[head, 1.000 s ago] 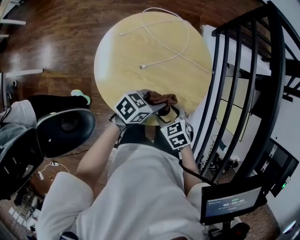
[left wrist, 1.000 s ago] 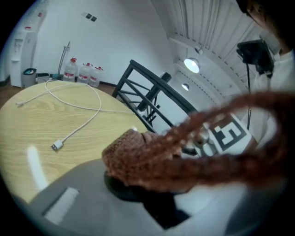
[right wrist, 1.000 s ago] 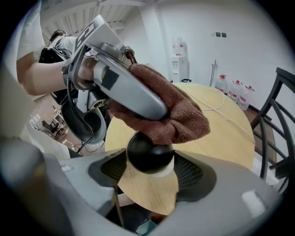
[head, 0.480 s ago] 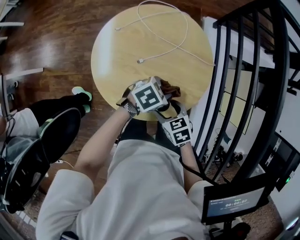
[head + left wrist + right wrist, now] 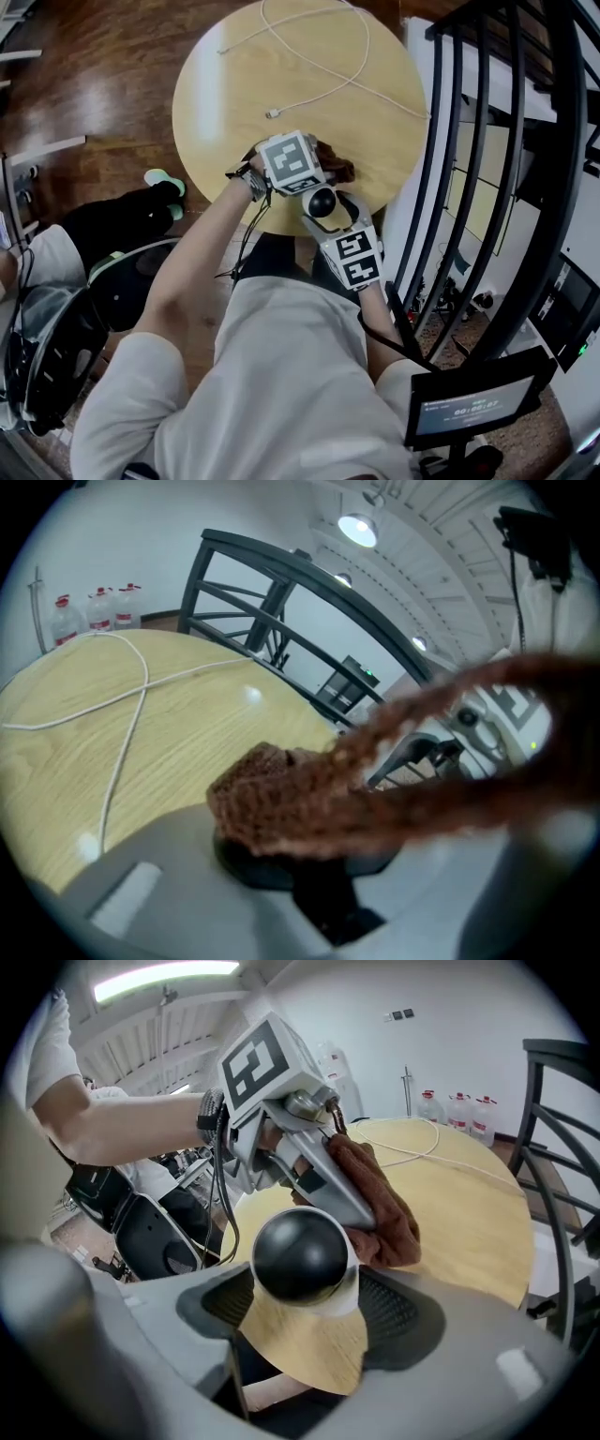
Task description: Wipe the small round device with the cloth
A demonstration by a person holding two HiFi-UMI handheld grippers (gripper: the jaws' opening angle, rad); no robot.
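Wood floor (image 5: 103, 66) lies at your far left, with a black chair (image 5: 52, 361) and a green shoe (image 5: 159, 178) on it. Next comes the round table (image 5: 225, 103). A white cable (image 5: 319, 89) loops over its far side.

Your left gripper (image 5: 361, 1218) reaches over the near side of the table and points down. Its jaws are pinching the brown cloth (image 5: 389, 1208), which hangs in a bunch from the tips. The cloth is just behind the round device (image 5: 300, 1255), so close that you cannot tell if they touch.

The device has a shiny black ball on top and a white bottom. It sits at the near edge of the table, just right of the left gripper.

Your right gripper (image 5: 305, 1302) is on the side nearest you. Its jaws have just been opening wider, and the device is between them with a pad against each side.

At your far right stands a black railing (image 5: 469, 169). Low down there is a small screen (image 5: 473, 408).
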